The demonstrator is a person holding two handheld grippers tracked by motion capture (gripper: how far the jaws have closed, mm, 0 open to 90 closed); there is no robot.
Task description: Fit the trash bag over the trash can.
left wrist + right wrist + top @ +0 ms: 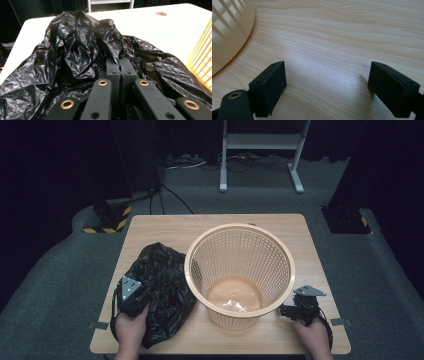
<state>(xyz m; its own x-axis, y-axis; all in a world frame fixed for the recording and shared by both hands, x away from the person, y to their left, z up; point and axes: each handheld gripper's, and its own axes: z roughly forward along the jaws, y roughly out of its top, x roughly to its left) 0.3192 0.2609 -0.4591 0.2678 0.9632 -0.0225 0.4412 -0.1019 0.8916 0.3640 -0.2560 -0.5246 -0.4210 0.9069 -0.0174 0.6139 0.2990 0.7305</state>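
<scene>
Black bin bag pinched at the left gripper's tips, beside the basket it looks meant to line.

The black plastic bag point(75, 57) lies crumpled on the table point(150, 225), heaped ahead of and around the left gripper point(120, 65), whose jaws are pressed together with a fold of film caught at their tips. To that gripper's right stands the peach lattice basket point(240, 270), upright, mouth open, touching the bag's edge. Beyond the basket, the right gripper point(327, 82) rests low over bare wood with its jaws spread wide, holding nothing; the basket wall curves just off its left jaw. To do this step well, I judge the left should lift slowly so the thin film does not slip or tear, while the right comes across to find the bag's open hem before spreading it over the rim.
</scene>
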